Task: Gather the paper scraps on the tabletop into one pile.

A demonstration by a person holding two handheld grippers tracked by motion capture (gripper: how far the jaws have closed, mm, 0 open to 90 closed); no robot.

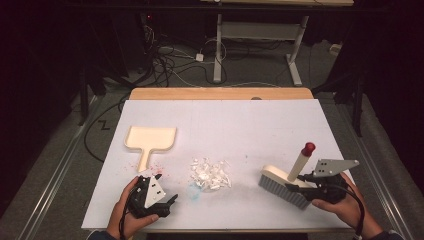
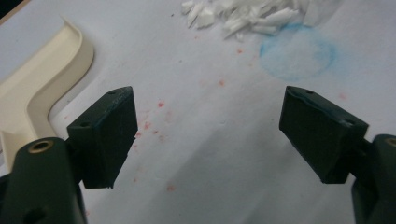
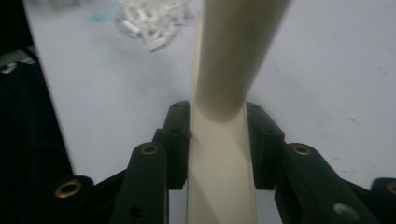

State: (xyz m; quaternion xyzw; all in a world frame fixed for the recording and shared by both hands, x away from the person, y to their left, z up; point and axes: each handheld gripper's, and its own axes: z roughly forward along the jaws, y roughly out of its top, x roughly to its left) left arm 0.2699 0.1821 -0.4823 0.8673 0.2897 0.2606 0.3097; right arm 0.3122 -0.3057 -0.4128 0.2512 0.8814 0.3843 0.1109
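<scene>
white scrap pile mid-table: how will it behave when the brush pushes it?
The scrap pile is loose small white bits, so probably very light and apt to scatter rather than slide as one. Strays already lie around its edge, so some will likely escape the brush. The flat sheet looks smooth: little drag.

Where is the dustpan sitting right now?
In the high view the dustpan lies flat on the left side of the white table cover, handle towards the person, just beyond the left gripper and left of the white scrap pile.
</scene>
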